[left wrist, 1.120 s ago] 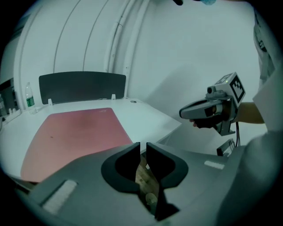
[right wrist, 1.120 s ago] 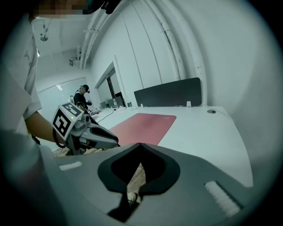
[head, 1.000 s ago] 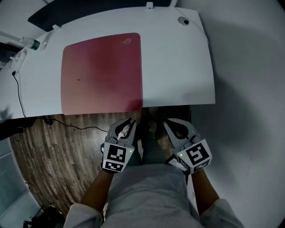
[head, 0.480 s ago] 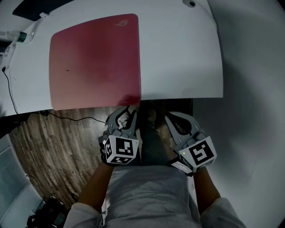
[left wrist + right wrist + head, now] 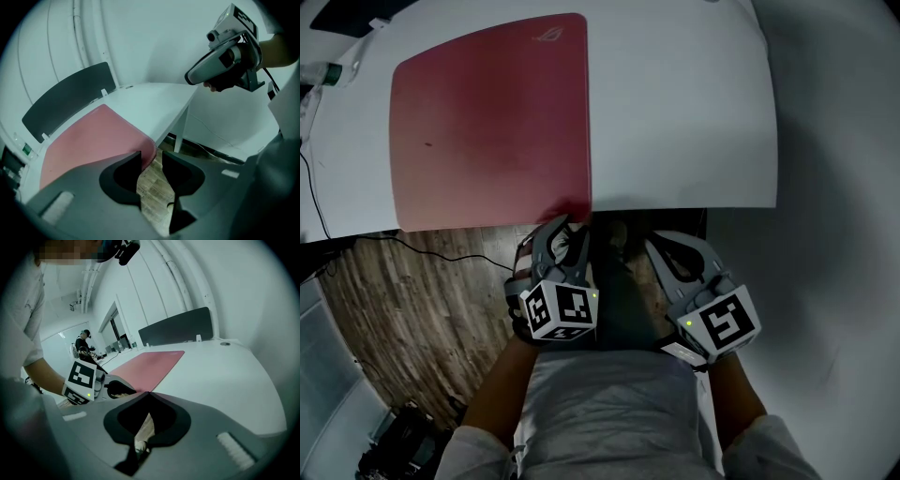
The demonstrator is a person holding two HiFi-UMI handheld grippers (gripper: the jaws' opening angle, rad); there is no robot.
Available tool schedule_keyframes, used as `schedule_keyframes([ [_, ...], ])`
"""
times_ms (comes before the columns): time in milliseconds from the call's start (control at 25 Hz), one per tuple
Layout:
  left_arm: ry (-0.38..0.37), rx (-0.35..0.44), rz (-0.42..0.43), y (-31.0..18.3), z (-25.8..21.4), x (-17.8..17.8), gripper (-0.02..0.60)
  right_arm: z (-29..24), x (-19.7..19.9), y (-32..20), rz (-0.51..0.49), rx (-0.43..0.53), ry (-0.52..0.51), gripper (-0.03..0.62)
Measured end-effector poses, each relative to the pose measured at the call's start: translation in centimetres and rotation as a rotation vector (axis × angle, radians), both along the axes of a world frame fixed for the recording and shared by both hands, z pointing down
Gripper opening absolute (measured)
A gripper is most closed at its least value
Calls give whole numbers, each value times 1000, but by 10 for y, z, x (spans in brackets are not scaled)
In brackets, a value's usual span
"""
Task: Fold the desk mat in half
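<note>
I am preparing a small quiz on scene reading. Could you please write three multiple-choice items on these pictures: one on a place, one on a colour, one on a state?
1. Where does the desk mat lie?
A. on the left part of the white desk
B. on the right part of the desk
C. under the desk

2. What colour is the desk mat?
A. blue
B. red
C. green

3. In what state is the desk mat?
A. folded in half
B. rolled up
C. flat and unfolded

Answers:
1 A: in the head view the mat covers the desk's left part, and the right part is bare.
2 B: its whole surface is red.
3 C: it lies in one flat layer, with no fold.
</note>
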State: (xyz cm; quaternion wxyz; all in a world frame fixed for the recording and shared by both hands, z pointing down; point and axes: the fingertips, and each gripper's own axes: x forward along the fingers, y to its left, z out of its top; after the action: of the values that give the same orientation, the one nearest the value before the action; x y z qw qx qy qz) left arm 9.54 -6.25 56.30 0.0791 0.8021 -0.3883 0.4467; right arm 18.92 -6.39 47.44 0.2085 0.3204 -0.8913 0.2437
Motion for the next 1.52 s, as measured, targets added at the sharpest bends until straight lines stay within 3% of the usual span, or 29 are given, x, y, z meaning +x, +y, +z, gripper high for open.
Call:
schedule_keyframes([
  [240, -126, 76, 8, -4, 5, 0, 142, 6, 3, -3, -11, -11, -1, 6],
  [400, -143, 102, -26, -5, 4, -3, 118, 6, 3, -2, -13, -15, -3, 8],
  [520, -94, 96, -41, -4, 1, -3, 104, 7, 4, -1, -14, -19, -1, 8],
  [680, -54, 97, -48, -4, -7, -3, 38, 5, 4, -3, -14, -14, -6, 7],
  [1320, 203, 15, -166, -11, -50, -22, 32, -12, -2, 0, -22, 28, 12, 6],
  [1520, 278, 39, -154, -15, -73, -40, 32, -17, -28, -1, 16, 32, 11, 8],
])
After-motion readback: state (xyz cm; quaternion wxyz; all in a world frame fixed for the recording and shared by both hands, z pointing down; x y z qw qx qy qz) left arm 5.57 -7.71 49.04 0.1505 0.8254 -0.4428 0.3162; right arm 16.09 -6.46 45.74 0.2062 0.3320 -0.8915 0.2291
